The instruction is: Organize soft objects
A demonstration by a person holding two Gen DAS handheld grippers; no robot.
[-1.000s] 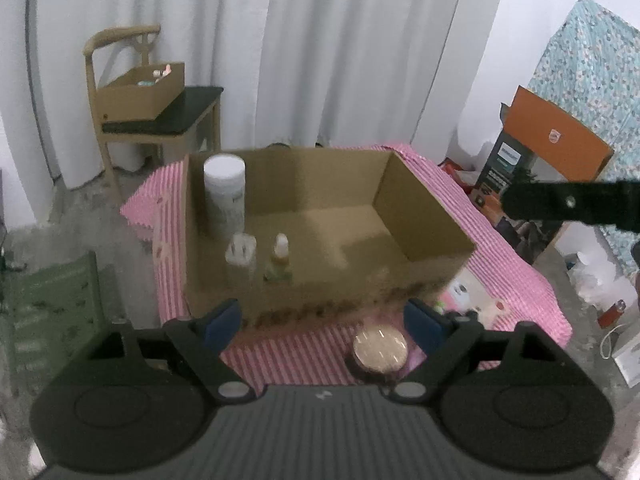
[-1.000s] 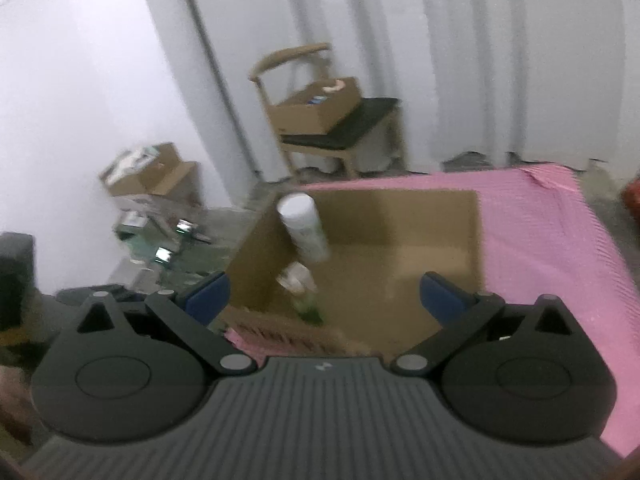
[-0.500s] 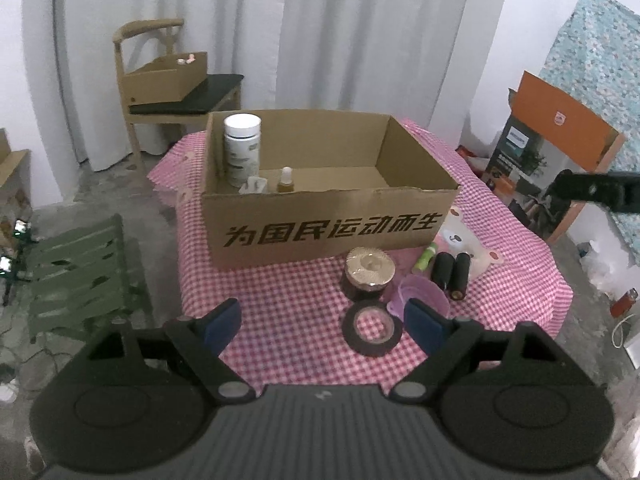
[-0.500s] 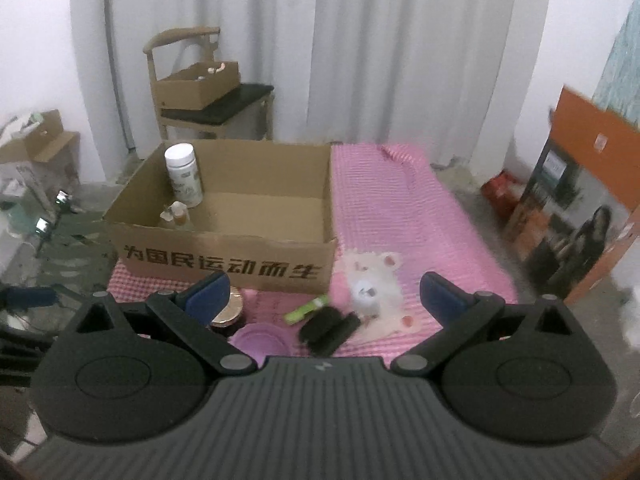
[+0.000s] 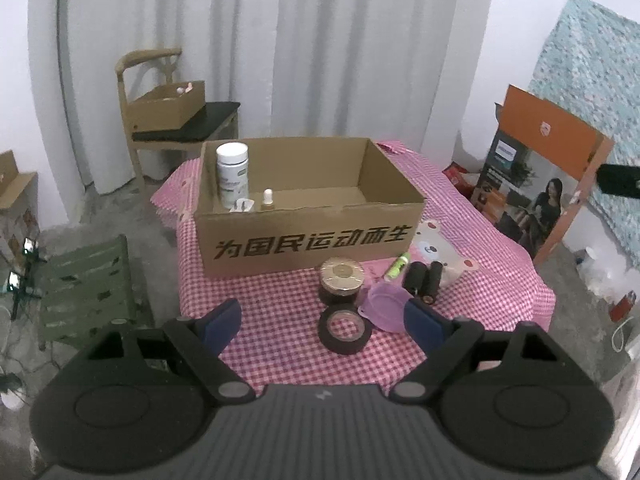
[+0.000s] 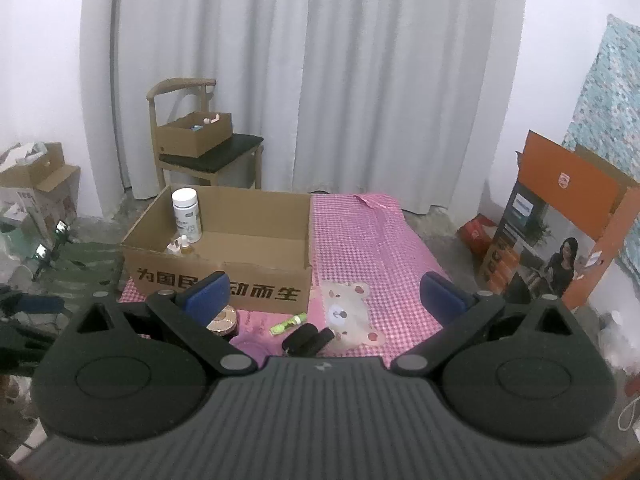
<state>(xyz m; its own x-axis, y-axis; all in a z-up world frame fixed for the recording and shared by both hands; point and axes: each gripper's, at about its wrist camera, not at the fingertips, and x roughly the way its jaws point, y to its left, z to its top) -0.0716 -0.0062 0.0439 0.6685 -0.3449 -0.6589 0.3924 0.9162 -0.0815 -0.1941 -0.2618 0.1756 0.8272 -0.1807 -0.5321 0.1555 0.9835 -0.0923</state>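
Pulled back from cardboard box at frame centre, both claws, left claw and right claw, wide and empty, surveying for next pick; bear cloth flat on bench, right of box.

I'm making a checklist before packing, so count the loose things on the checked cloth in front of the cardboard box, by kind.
Bear-shaped soft toy: 1
Black tape roll: 1
Gold-lidded round jar: 1
Purple plastic lid: 1
Green tube: 1
Black cylinders: 2
Total: 7
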